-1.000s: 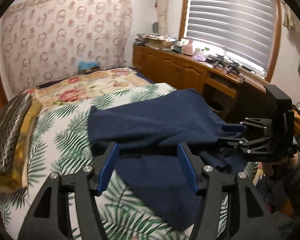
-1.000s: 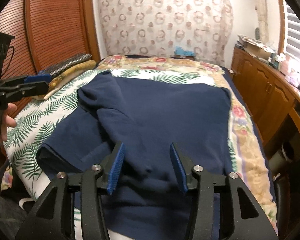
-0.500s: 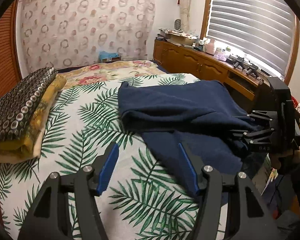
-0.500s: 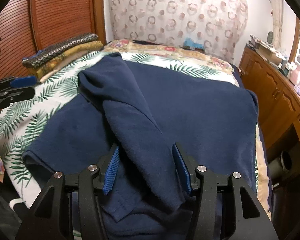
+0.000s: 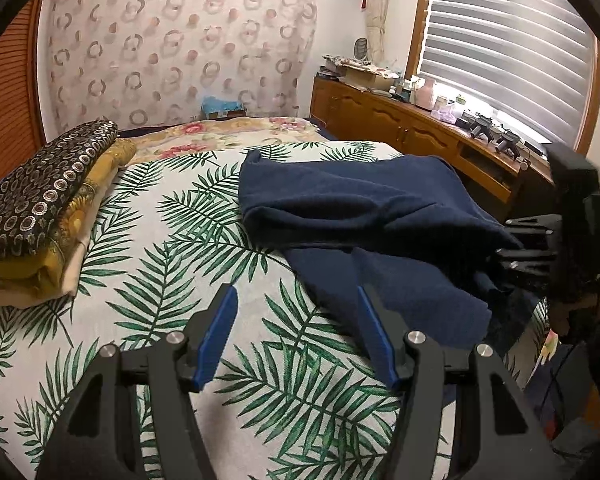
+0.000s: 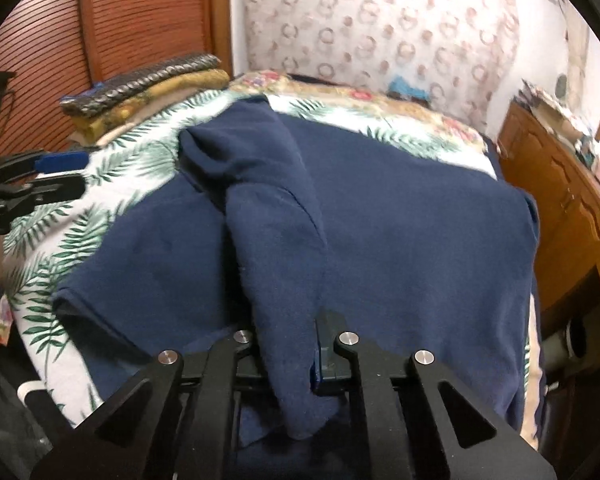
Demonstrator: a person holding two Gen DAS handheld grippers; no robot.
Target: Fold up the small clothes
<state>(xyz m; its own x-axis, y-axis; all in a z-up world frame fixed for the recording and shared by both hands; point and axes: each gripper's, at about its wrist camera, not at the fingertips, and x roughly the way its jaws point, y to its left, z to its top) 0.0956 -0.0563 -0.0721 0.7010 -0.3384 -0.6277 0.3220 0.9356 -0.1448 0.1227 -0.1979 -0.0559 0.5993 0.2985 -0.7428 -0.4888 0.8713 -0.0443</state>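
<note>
A navy blue sweater (image 6: 400,216) lies spread on the bed with the palm-leaf sheet (image 5: 152,264). One sleeve (image 6: 276,240) is folded across its body and runs down to me. My right gripper (image 6: 286,344) is shut on the end of that sleeve; its fingertips are hidden by the cloth. In the left wrist view the sweater (image 5: 360,208) lies to the right and the right gripper (image 5: 540,256) shows at its near edge. My left gripper (image 5: 296,332) is open and empty above the bare sheet, left of the sweater. It also shows in the right wrist view (image 6: 40,184).
A stack of folded cloths (image 5: 40,204) sits at the bed's left edge. A wooden cabinet (image 5: 420,136) with clutter runs along the right under the blinds. A slatted wooden door (image 6: 60,48) stands to the left. A patterned curtain (image 5: 180,48) hangs behind the bed.
My right gripper has closed on the folded sleeve and sits lower at the sweater's near edge. My left gripper has swung left off the sweater to over the bare sheet, still open.
</note>
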